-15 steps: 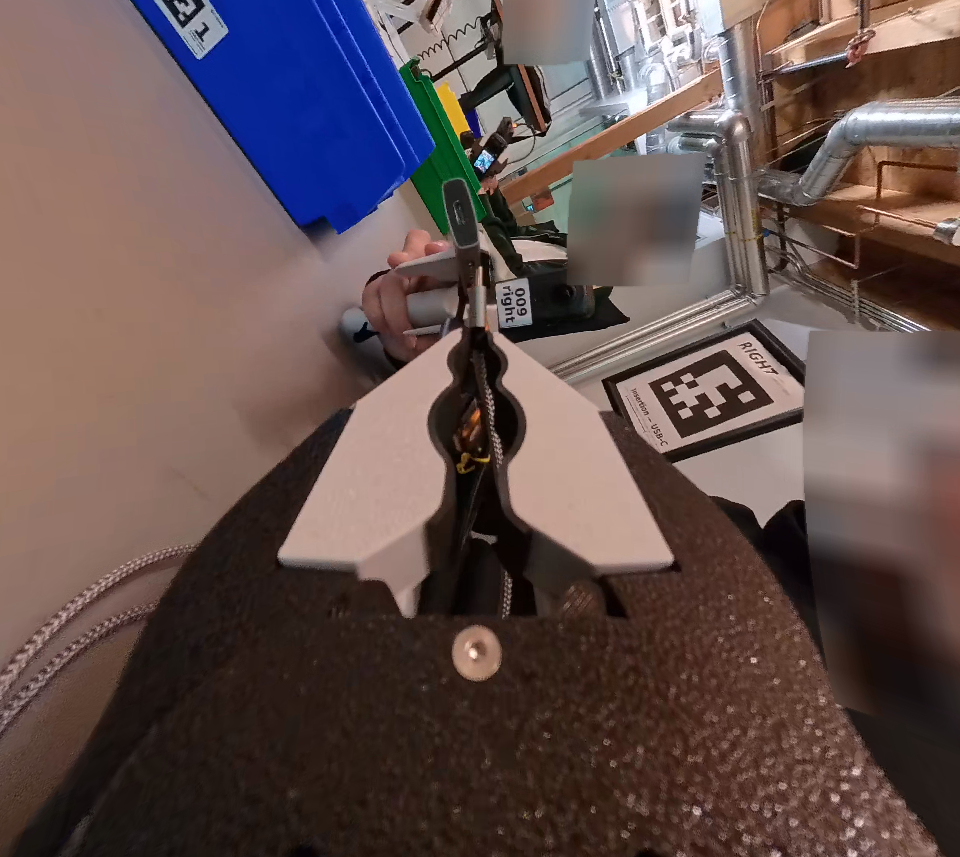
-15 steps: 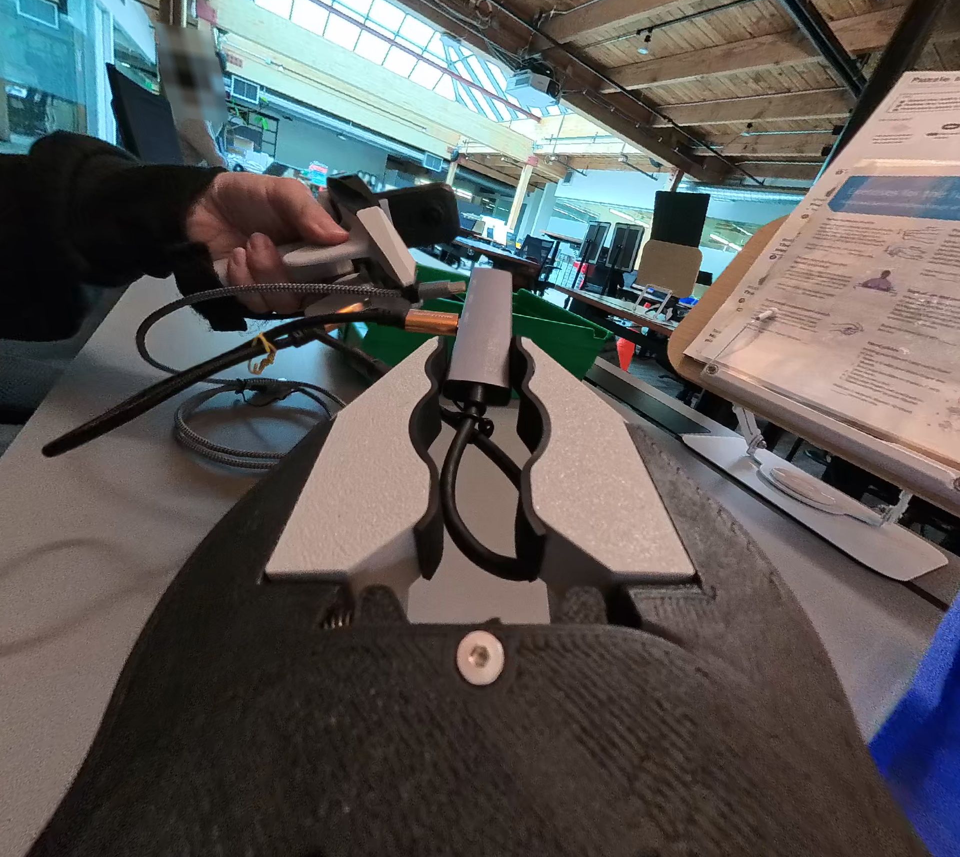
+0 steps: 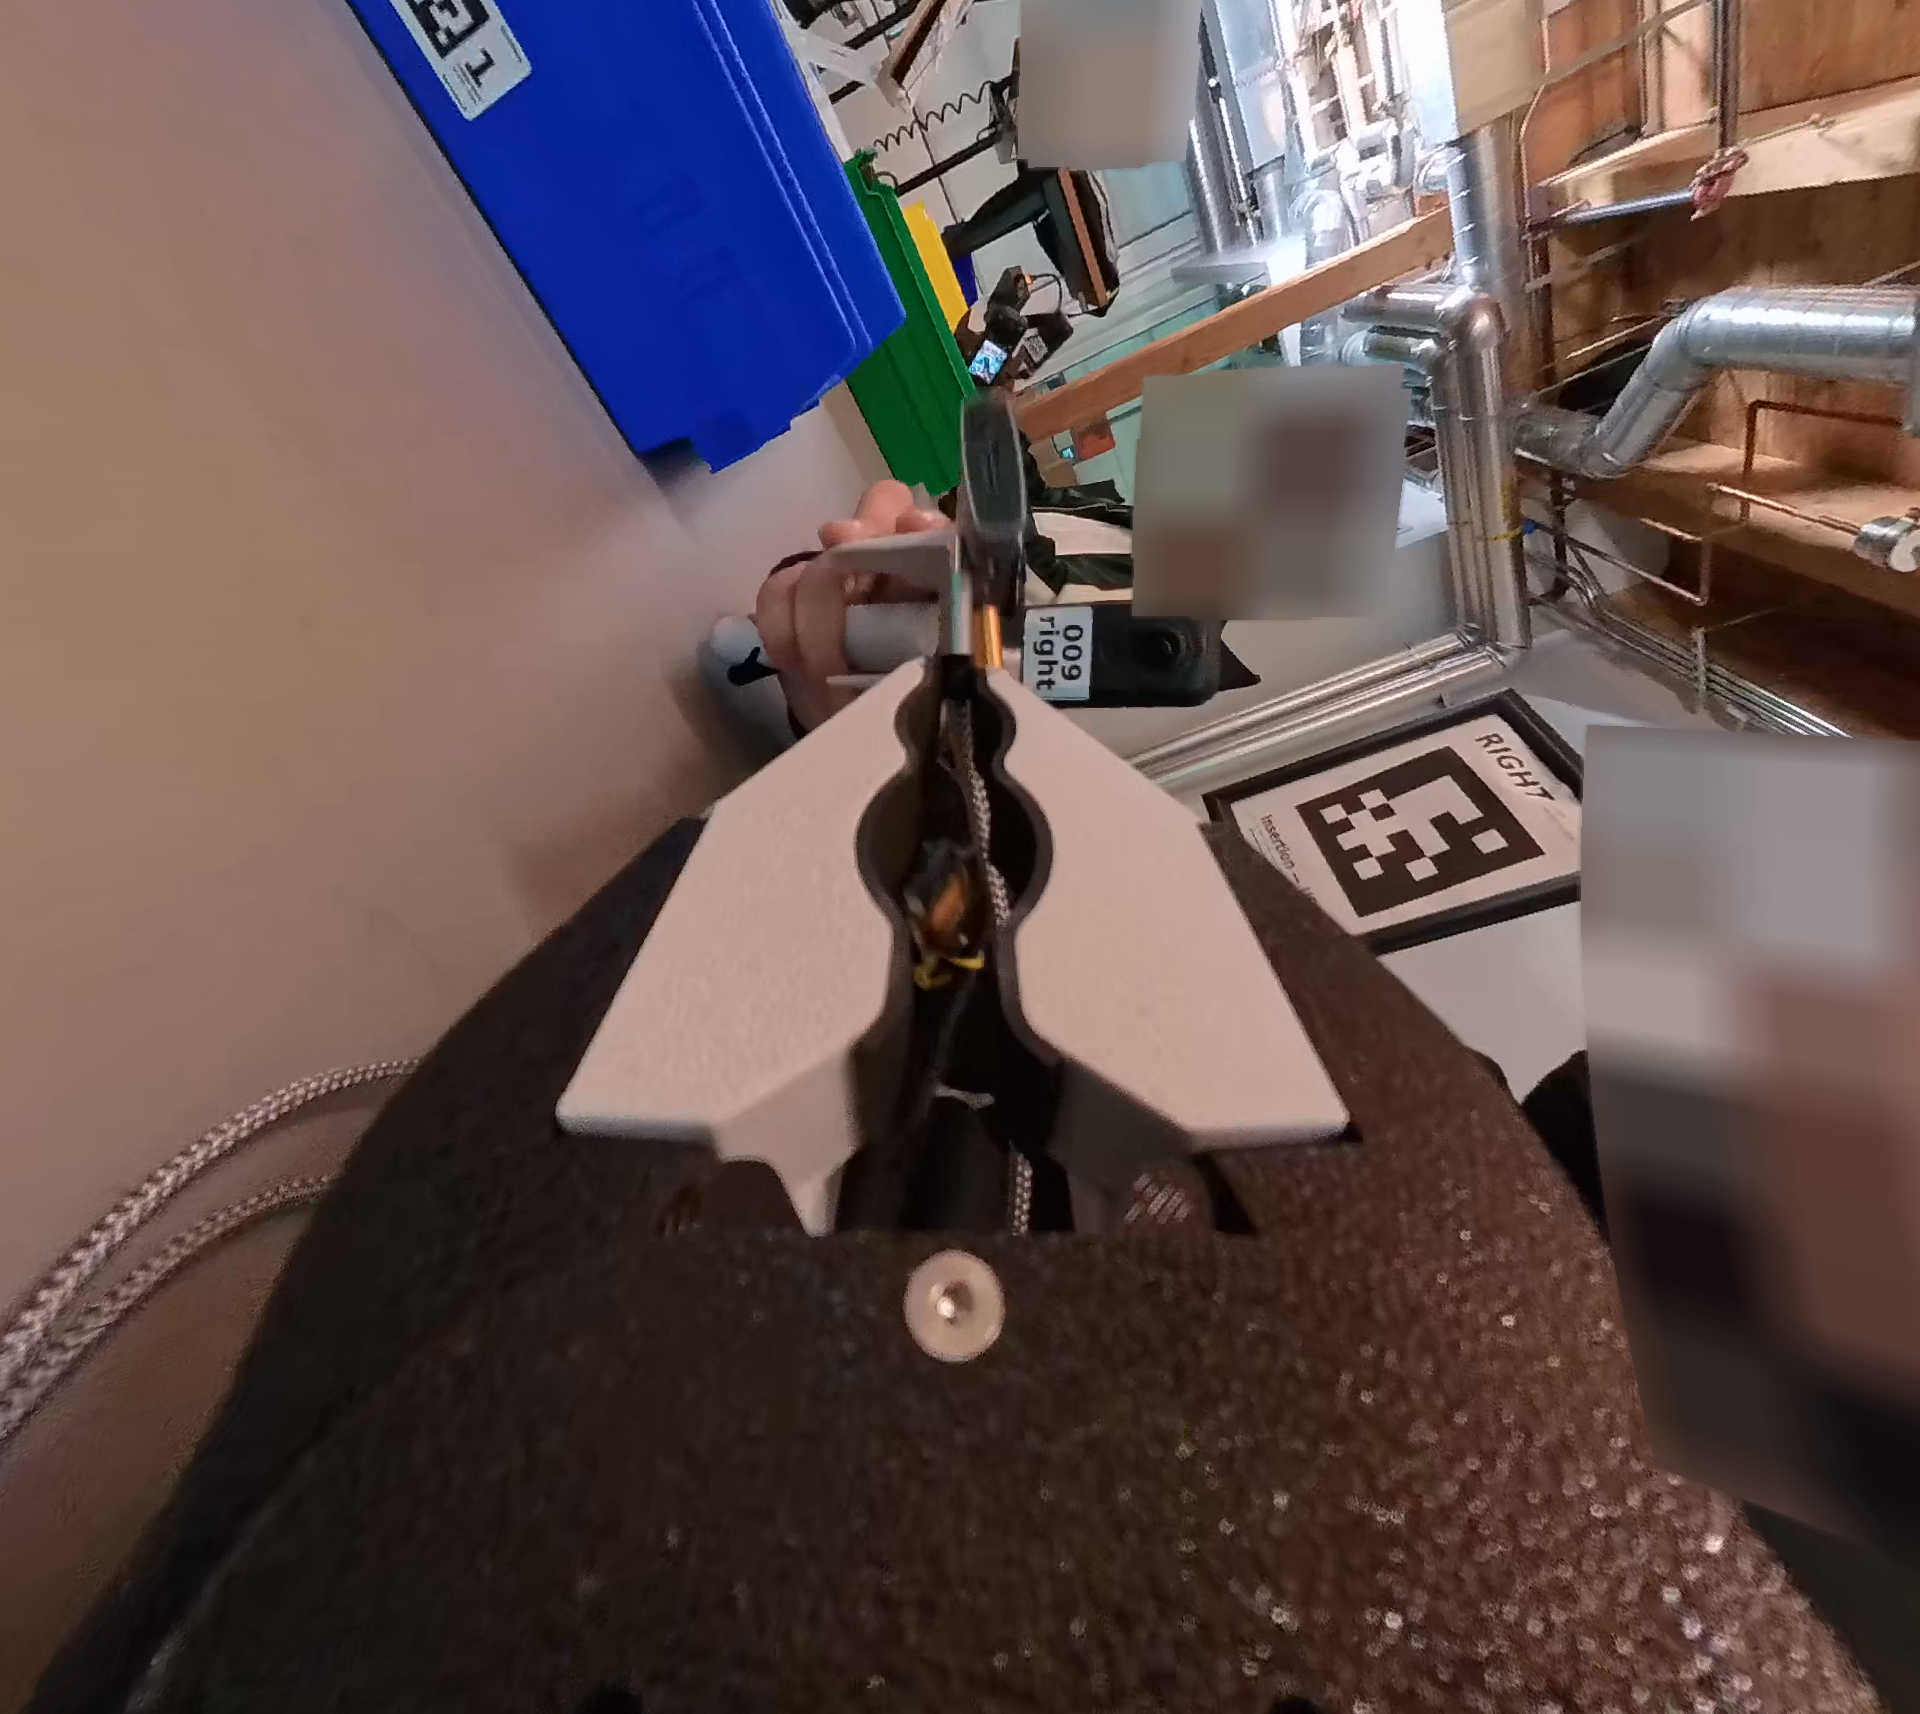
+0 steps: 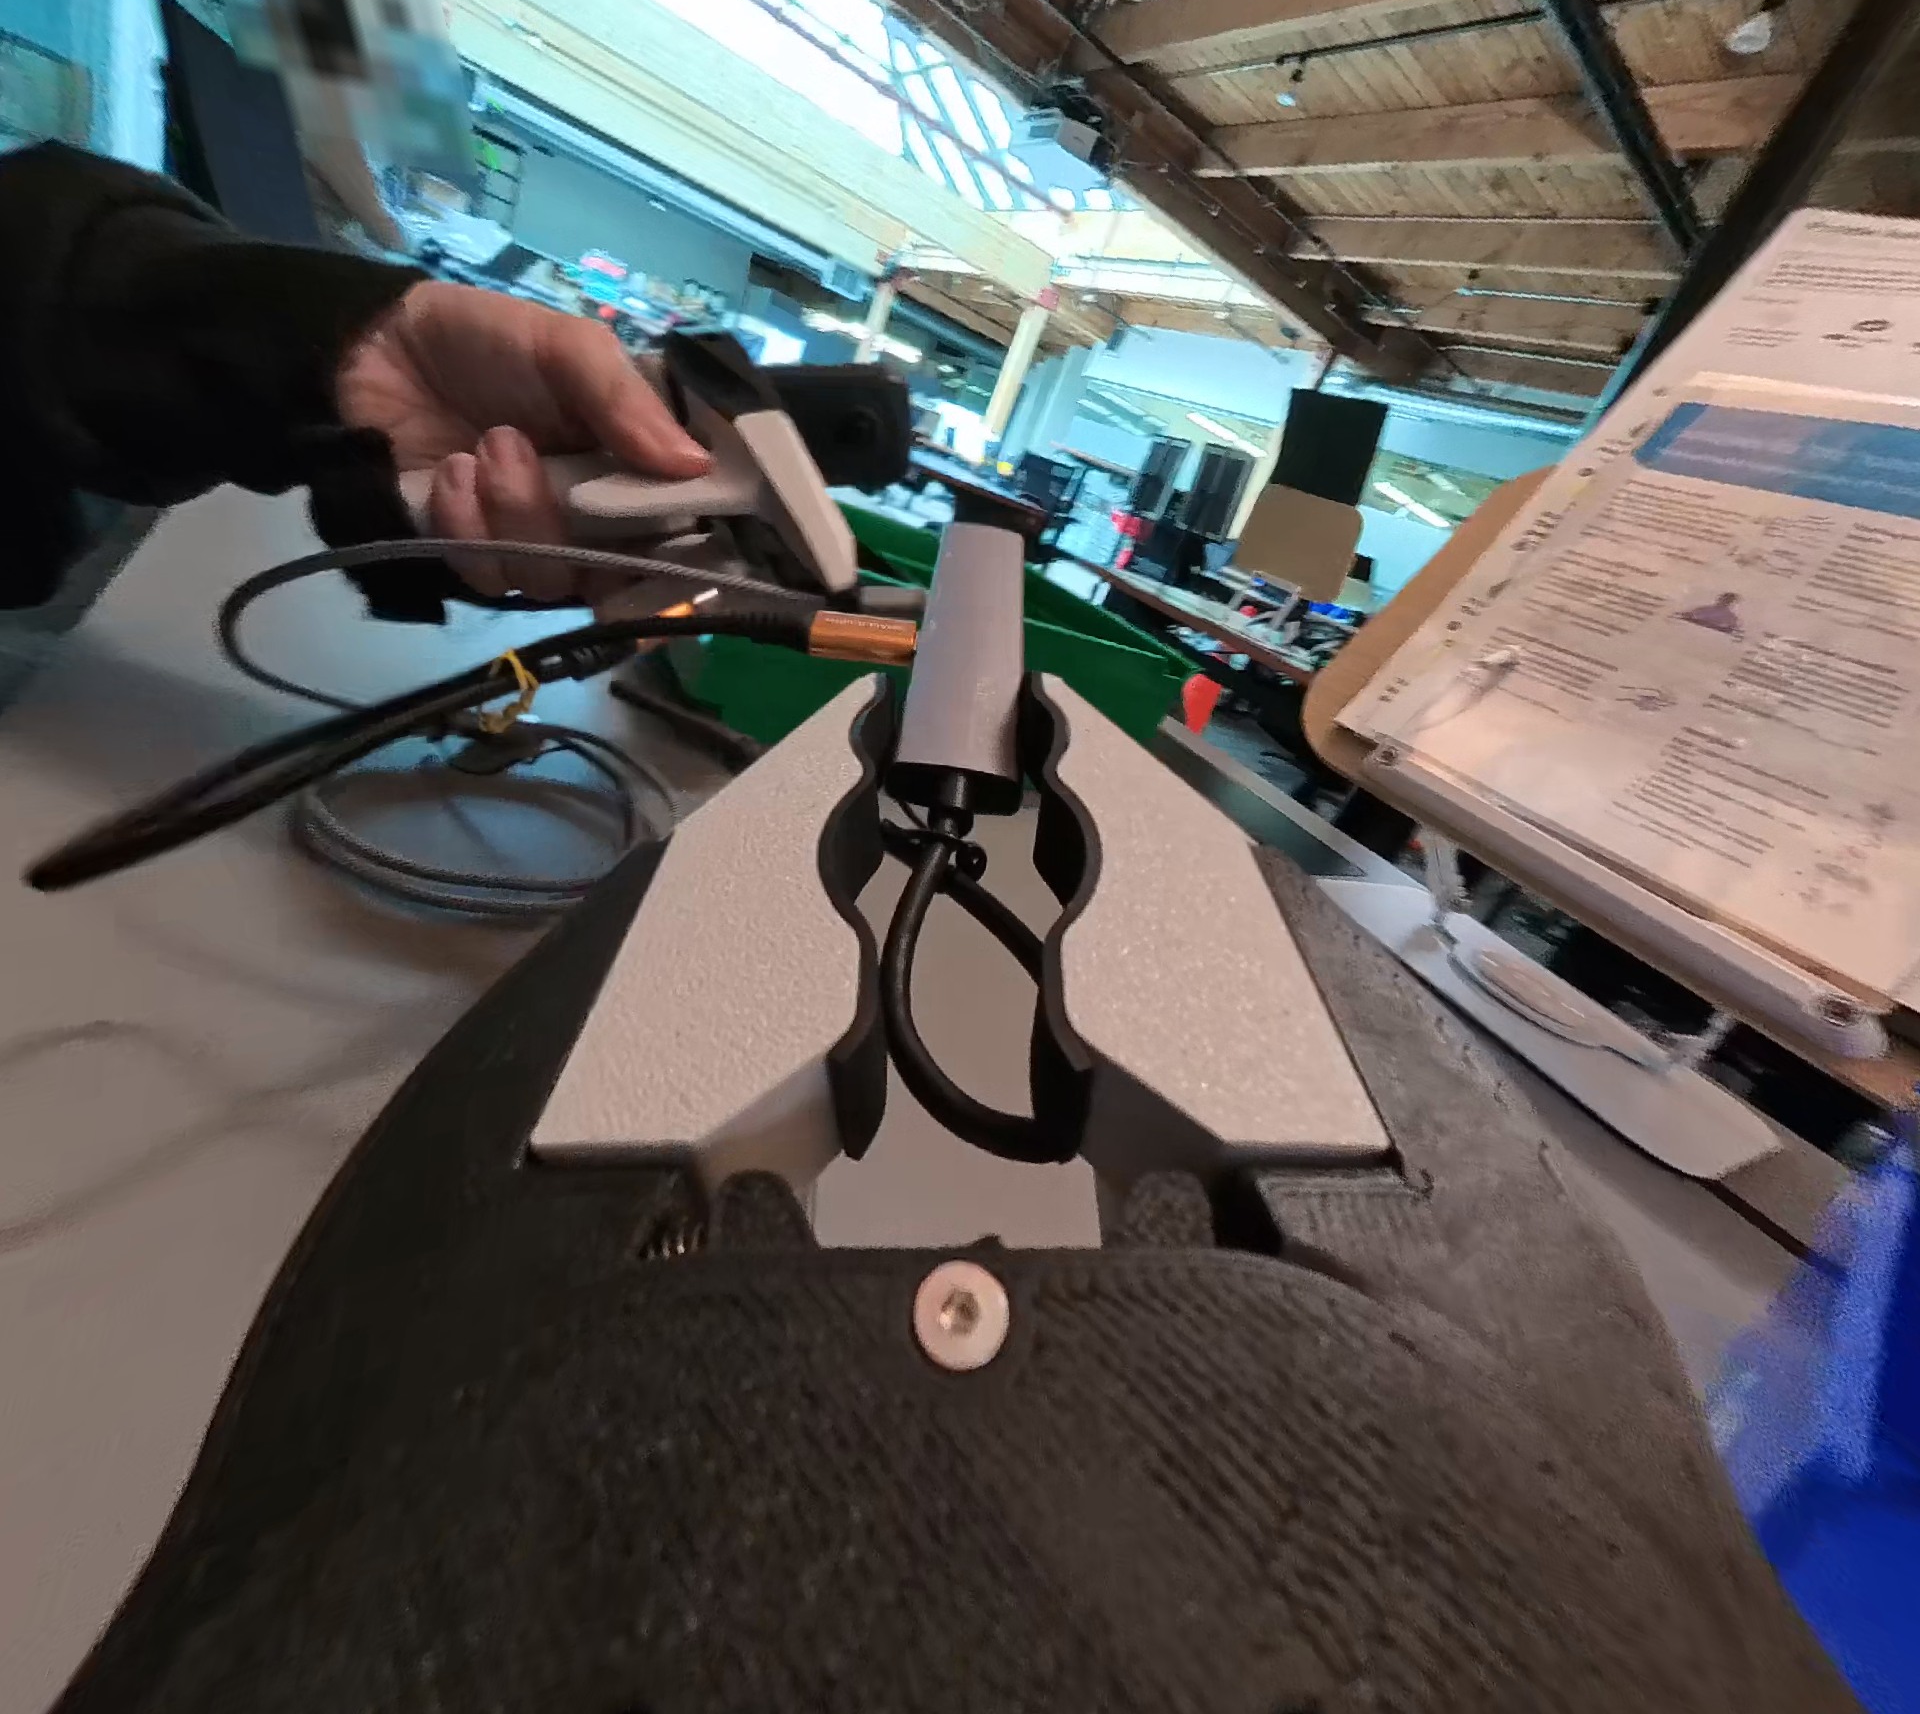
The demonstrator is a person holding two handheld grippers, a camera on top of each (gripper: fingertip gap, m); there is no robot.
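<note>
two grippers meet w/ a cable plug at a grey hub

left view: left gripper (image 3: 961, 688) pinched on braided cable (image 3: 977, 817), plug at hub (image 3: 992, 459). right view: right gripper (image 4: 956, 729) clamps hub (image 4: 961, 646) above table (image 4: 156, 989); copper-collared plug (image 4: 862, 634) sits at its side. best keep plug square, hub steady.

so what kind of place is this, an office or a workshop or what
Most likely a workshop or lab in an industrial building: bare metal ducts on the wall, timber roof beams overhead, and coloured storage bins such as the blue bin on a work table.
</note>
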